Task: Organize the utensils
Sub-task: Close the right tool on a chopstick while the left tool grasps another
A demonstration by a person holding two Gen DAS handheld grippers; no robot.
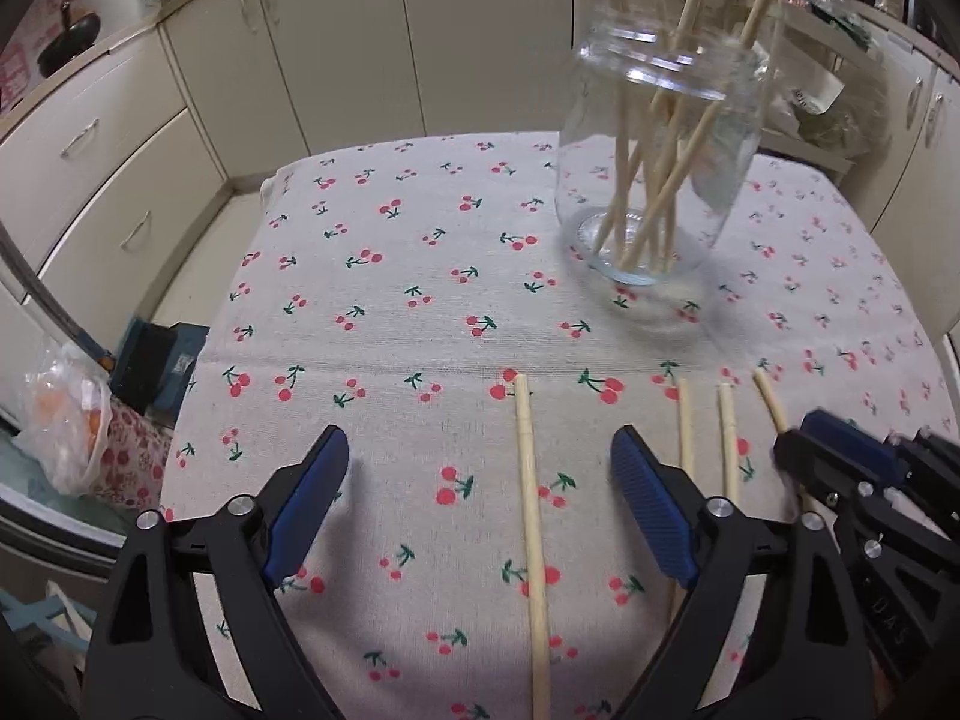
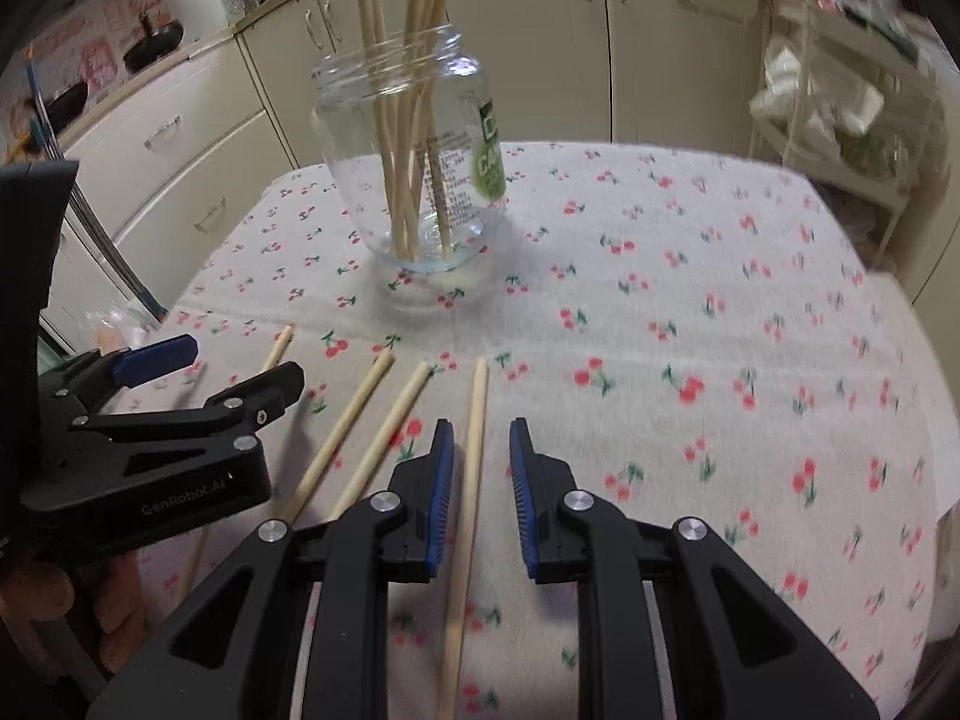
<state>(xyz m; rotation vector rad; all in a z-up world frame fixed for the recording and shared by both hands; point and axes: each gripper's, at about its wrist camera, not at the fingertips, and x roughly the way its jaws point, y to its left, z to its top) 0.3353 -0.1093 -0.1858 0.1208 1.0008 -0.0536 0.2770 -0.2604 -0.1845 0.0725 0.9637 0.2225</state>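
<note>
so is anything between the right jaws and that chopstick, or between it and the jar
Nothing visible. The right gripper is open with the chopstick lying between its jaws on the tablecloth. The cloth between it and the glass jar is bare; the other loose chopsticks lie to its left.

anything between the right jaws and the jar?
Right wrist view: one chopstick lies between the open jaws of the right gripper. Past its tip, only bare cherry-print tablecloth up to the glass jar.

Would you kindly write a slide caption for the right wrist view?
Right gripper open astride a chopstick on the cherry-print tablecloth, jar of chopsticks beyond.
</note>
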